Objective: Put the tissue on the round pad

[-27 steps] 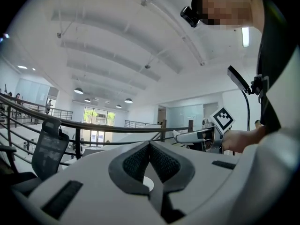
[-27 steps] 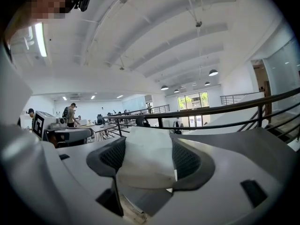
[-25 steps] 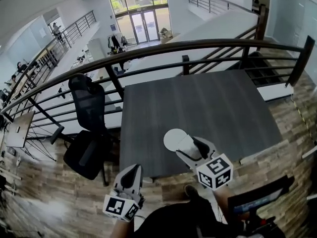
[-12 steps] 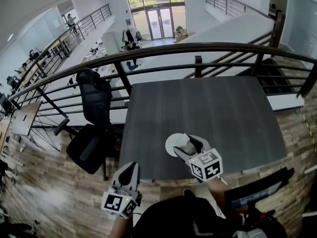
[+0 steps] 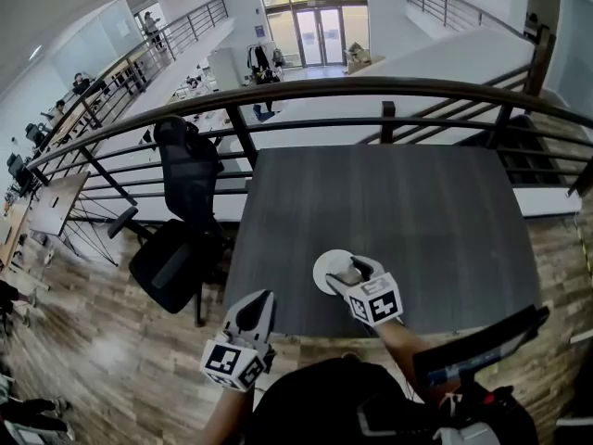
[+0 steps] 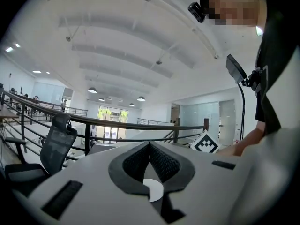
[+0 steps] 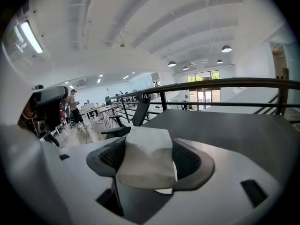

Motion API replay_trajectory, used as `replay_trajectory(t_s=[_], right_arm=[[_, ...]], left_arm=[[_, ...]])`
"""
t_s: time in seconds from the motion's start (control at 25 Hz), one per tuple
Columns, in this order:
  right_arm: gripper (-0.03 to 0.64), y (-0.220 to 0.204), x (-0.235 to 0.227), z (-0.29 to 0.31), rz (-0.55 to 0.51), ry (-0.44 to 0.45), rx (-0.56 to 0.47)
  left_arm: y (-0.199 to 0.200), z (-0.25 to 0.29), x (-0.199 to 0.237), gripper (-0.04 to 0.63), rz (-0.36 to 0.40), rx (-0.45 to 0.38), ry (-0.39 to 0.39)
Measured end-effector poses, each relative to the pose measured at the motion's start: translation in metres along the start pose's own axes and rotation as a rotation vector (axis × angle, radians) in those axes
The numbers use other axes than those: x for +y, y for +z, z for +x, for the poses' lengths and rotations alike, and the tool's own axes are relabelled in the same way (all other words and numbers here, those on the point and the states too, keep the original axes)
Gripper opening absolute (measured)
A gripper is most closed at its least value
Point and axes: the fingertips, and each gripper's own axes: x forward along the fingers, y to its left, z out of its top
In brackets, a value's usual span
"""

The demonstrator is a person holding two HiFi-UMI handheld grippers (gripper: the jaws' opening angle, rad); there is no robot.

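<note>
1. Here, the left hand-held gripper [image 5: 260, 300] hangs just off the near edge of the bench [image 5: 417, 202], its jaws pressed together with nothing between them.
2. The white round pad [image 5: 326, 265] lies on the bench close to that edge, to the right of it.
3. The tissue [image 7: 146, 158], a folded white wad, is clamped between the widely spread jaws of the right hand-held gripper [image 5: 350, 272], over the round pad's right part; whether they touch is unclear.
</note>
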Motion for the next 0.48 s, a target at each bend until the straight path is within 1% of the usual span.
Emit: replay_trajectory(t_s=[0.08, 0.12, 0.28, 0.48], right_arm=[[0.318, -0.01, -0.007, 0.012, -0.005, 0.004, 0.032], [0.318, -0.015, -0.013, 0.016, -0.01, 0.005, 0.047], [0.318, -0.033, -0.032, 0.024, -0.012, 0.015, 0.107], [0.318, -0.044, -0.04, 0.039, -0.032, 0.037, 0.141]], left_arm=[[-0.001, 0.008, -0.005, 0.003, -0.037, 0.008, 0.001], [-0.002, 0.013, -0.008, 0.003, -0.043, 0.014, 0.001], [-0.004, 0.033, -0.028, 0.003, -0.03, 0.037, 0.001], [-0.004, 0.039, -0.033, 0.003, -0.018, 0.058, 0.023]])
